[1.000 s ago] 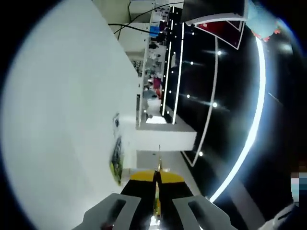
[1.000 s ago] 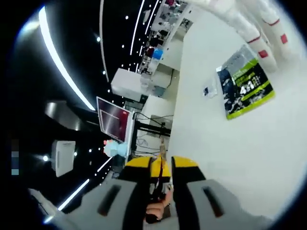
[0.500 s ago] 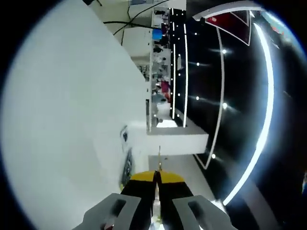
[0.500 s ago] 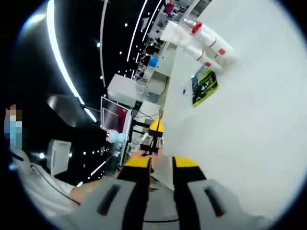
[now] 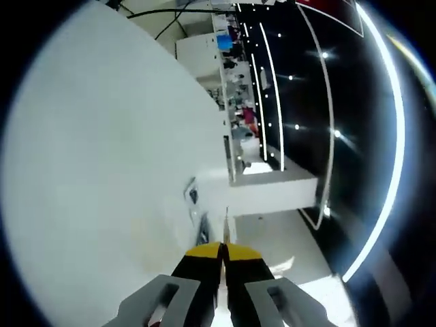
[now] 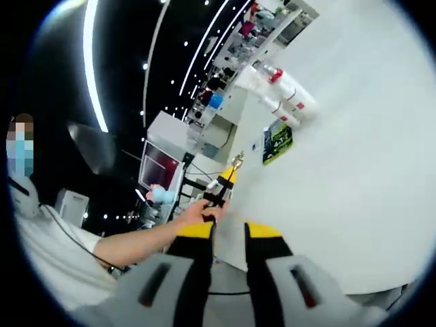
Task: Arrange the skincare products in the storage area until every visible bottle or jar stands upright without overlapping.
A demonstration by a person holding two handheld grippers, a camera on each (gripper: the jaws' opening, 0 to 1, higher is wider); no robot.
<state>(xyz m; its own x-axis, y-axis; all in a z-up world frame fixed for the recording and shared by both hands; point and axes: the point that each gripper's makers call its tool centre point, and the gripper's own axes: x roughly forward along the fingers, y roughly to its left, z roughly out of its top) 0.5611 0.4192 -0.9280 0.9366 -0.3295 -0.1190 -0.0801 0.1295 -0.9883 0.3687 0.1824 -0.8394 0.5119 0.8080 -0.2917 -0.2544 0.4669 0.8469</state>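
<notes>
In the right gripper view, several white bottles (image 6: 285,94) with red caps and red labels are clustered at the far side of the white table (image 6: 354,177). The view is rolled, so I cannot tell whether they stand or lie. My right gripper (image 6: 229,235) is far from them, its yellow-tipped jaws a narrow gap apart with nothing between. A person's hand (image 6: 196,214) holds my left gripper (image 6: 230,174) off the table's edge, its tips together. In the left gripper view, the left gripper (image 5: 221,251) is shut and empty above the table (image 5: 109,170).
A green and black packet (image 6: 277,141) lies flat near the bottles with a small card (image 6: 255,146) beside it. That card (image 5: 193,196) and the packet's edge (image 5: 203,233) lie just ahead of the left jaws. Shop shelves (image 5: 242,109) and a white counter (image 5: 272,187) stand beyond the table.
Both views have shifted with the hands. The right gripper has drawn back, so bottles and packet look smaller. The left gripper and the hand holding it now show more fully.
</notes>
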